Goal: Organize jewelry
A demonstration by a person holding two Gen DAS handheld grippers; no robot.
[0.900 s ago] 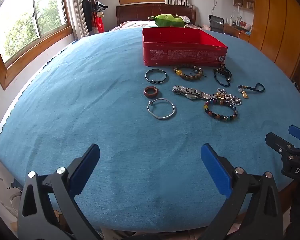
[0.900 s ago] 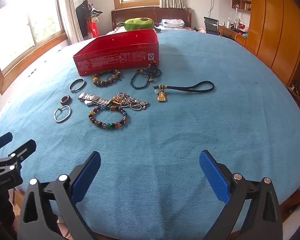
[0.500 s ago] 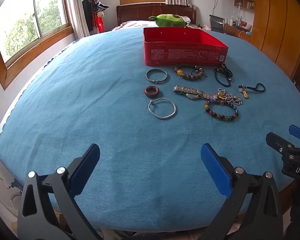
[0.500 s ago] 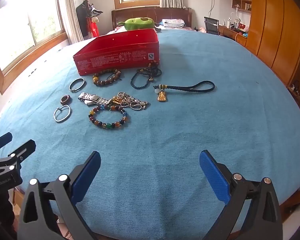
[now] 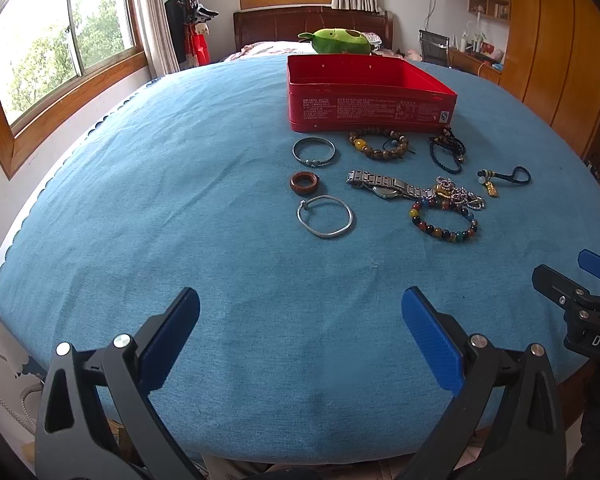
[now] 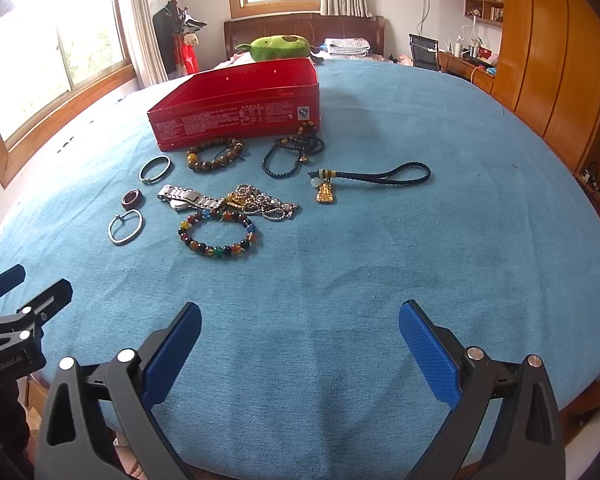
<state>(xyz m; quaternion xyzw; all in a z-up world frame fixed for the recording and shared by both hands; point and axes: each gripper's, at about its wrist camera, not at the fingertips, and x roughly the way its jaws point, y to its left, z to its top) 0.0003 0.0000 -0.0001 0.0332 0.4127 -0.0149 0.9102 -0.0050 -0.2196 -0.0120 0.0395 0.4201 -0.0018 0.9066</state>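
Looking along both tools, we find the red tin [image 5: 370, 98] at twelve o'clock, lidless; its inside shows only bare red walls, the floor hidden behind the near wall. Our left gripper [image 5: 300, 320] and right gripper [image 6: 300, 332] both stand wide apart, gripping nothing. The jewelry lies on the blue cloth [image 5: 180, 200] just before the tin: silver bangle [image 5: 325, 216], beaded bracelet [image 6: 218, 234], watch [image 6: 186, 199]. Only the right view shows the cord charm [image 6: 370, 178] whole.

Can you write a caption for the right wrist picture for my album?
Open right gripper hovers over blue cloth, facing jewelry beside a red tin.
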